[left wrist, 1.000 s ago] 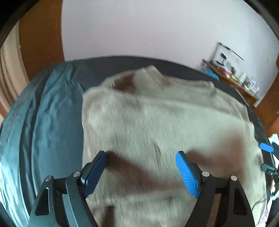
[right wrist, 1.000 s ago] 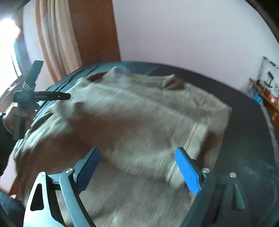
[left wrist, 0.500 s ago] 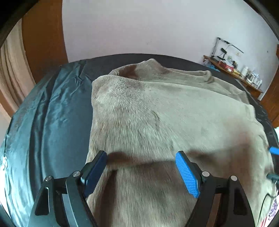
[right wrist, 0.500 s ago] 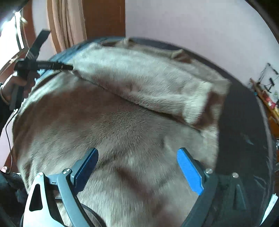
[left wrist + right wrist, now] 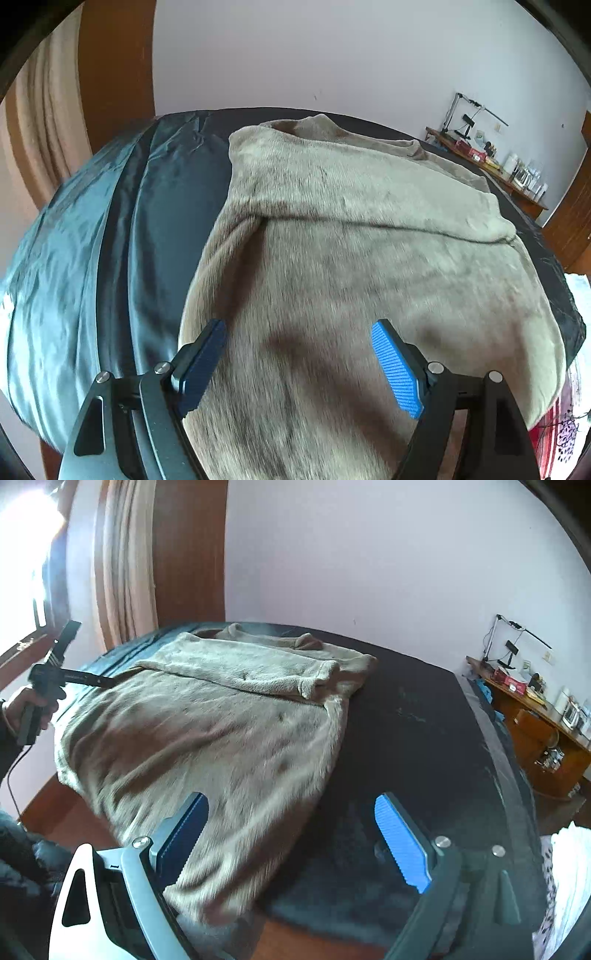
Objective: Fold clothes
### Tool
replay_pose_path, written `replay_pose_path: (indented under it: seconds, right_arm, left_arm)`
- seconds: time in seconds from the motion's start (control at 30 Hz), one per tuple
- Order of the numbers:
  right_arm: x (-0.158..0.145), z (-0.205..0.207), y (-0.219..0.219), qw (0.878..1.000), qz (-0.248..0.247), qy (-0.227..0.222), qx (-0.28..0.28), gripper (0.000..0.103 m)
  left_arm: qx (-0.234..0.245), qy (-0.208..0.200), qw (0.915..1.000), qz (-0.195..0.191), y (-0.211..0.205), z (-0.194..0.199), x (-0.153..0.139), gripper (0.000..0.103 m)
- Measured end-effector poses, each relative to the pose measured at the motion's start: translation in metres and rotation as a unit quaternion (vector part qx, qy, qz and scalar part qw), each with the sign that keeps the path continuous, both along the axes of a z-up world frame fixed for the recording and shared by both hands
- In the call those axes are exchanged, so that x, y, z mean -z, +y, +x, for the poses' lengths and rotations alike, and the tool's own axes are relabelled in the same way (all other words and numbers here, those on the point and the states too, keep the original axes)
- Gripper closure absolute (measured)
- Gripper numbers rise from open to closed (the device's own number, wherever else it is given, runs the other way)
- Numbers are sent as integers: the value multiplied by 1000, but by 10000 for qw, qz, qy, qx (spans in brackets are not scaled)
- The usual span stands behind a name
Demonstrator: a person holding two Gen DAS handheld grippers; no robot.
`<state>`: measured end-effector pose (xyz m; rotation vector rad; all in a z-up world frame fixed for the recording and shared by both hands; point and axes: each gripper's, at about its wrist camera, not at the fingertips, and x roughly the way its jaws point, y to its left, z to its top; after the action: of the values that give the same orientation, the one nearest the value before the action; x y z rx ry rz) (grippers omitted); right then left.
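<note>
Sweater: beige fleece sweater (image 5: 207, 738) lay flat on the bed (image 5: 413, 720), w/ collar at far end and hem hanging over near edge; one sleeve (image 5: 251, 672) was folded across the chest, cuff near right edge.
Left claw (image 5: 299, 365): jaws spread wide, nothing pinched, hovered over sweater's near part, by its left edge.
Right claw (image 5: 291, 845): jaws spread, empty, straddled sweater's right edge and dark bed cover.
Hand (image 5: 26, 709): gripped left claw's handle at far left.
Bkgd: curtain (image 5: 125, 572) far left, wooden desk (image 5: 535, 723) w/ clutter at right.
</note>
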<state>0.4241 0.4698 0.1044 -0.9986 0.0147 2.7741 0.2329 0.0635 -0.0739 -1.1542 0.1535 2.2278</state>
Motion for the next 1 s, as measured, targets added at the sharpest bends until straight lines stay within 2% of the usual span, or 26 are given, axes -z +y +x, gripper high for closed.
replay_pose_path:
  seconds: [0.13,0.2,0.23,0.27,0.4,0.5,0.57,0.63,0.73,0.8,0.83,0.87,0.9,0.93,0.97,1.0]
  right_arm:
    - [20,32,-16,9992,-219,-170,-271,12]
    - [37,37,-26,9976,-331,-372,-489,26]
    - [46,40,-31,9964,-367,-480,-596,41]
    - [54,41,-35,9950,-420,-581,-696,46]
    - [83,39,-39,9892,-815,-802,-916,46]
    - [98,30,-30,9869,-1120,-849,-796,42]
    - [105,25,-22,9863,-1265,-817,-671,30]
    - [108,20,-13,9835,-1563,-672,-616,23]
    - [111,9,-6,9777,-1925,-541,-646,23]
    - [111,1,-9,9769,-1932,-549,-730,24]
    - [112,-2,-11,9765,-1928,-566,-781,34]
    - [112,-6,-15,9764,-1890,-620,-839,54]
    - [113,-9,-19,9768,-1824,-695,-885,61]
    - [113,-11,-23,9768,-1766,-764,-937,73]
    - [113,-11,-27,9767,-1715,-808,-1003,81]
    - [110,-10,-30,9764,-1678,-806,-1093,81]
  left_arm:
    - [-17,-79,9997,209,-8,18,7,20]
    - [-26,-113,9995,298,-12,23,9,20]
    - [-28,-133,9993,359,-15,25,9,20]
    - [-30,-154,9990,421,-17,27,9,20]
    - [-37,-152,9979,628,-29,35,8,20]
    - [-30,-84,9974,717,-38,41,6,20]
    - [-23,-68,9972,738,-43,44,6,20]
    - [-54,-88,9971,755,-49,46,8,20]
    - [-85,-148,9962,855,-59,49,13,20]
    - [-20,-170,9951,979,-66,53,14,20]
    - [23,-169,9946,1029,-70,55,14,20]
    - [66,-145,9944,1042,-75,57,13,20]
    - [105,-109,9945,1033,-79,59,12,20]
    - [153,-87,9946,1021,-84,62,11,20]
    - [203,-67,9947,1009,-90,65,11,20]
    - [257,-77,9947,997,-95,66,10,20]
